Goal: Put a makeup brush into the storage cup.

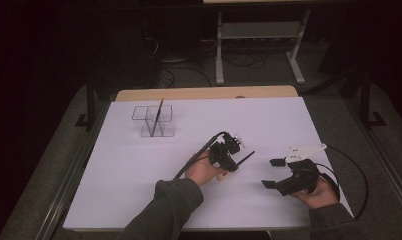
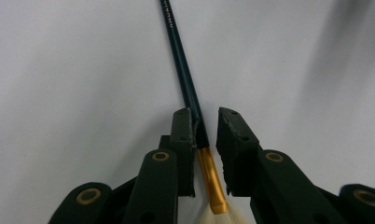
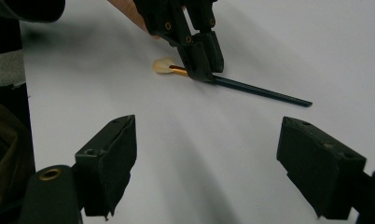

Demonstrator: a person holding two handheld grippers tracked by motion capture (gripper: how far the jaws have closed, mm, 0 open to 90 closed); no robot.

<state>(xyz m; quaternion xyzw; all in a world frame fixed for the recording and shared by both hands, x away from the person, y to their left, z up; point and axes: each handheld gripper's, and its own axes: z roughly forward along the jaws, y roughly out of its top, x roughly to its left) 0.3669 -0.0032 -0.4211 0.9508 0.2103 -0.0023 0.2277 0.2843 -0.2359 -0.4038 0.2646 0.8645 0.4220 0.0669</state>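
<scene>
- The left tongs sit near the middle of the white worktop, lowered onto a paintbrush that lies flat on the sheet.
- In the left gripper view the two black jaws stand narrow around the brush, right where the dark blue-green handle meets the gold ferrule; one jaw touches the handle, while a thin gap shows on the other side (so a firm clamp cannot be told for certain).
- The pale bristle tuft lies at the base of the jaws, and the handle runs away from the gripper across the worktop.
- In the right gripper view the brush lies ahead, with the left tongs pressed down over its ferrule and the cream bristles poking out beside them.
- The right tongs hover to the right of the brush, well apart from it, jaws spread wide with nothing between them.
- A clear compartmented holder stands at the far left of the worktop, with one dark stick leaning upright in it.
</scene>
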